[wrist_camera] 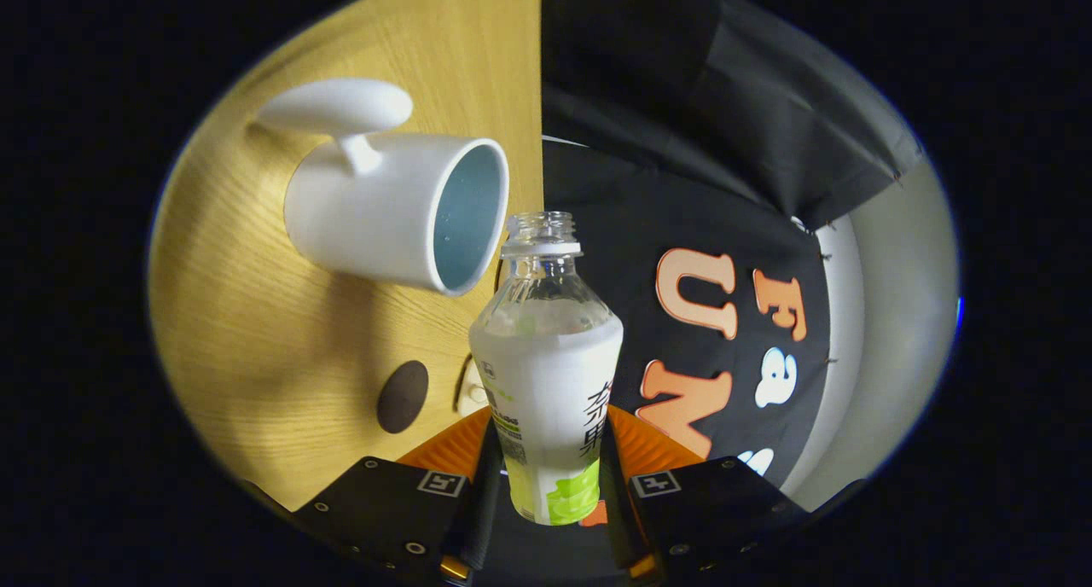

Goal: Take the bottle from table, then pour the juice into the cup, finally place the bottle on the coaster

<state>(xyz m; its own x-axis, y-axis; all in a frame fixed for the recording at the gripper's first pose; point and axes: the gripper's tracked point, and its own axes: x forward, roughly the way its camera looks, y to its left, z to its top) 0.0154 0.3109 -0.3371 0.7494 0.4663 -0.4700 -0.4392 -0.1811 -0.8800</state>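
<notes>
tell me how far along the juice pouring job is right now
Done: the bottle is off the table, clamped between both fingers of the gripper. In hand: it is tipped, open mouth next to the rim of the cup, so pouring looks underway, though no stream is visible. Left: setting the bottle on the coaster.

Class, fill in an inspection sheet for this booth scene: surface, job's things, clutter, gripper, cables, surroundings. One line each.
Surface: wooden table, tilted in the view.
Job's things: uncapped bottle, mouth near the rim of the white cup; dark round coaster on the table.
Clutter: small white object beside the bottle, unclear what.
Grippers: hand-held gripper shut on bottle, both fingers pressing its sides.
Cables: nothing seen.
Surroundings: black cloth wall.
</notes>
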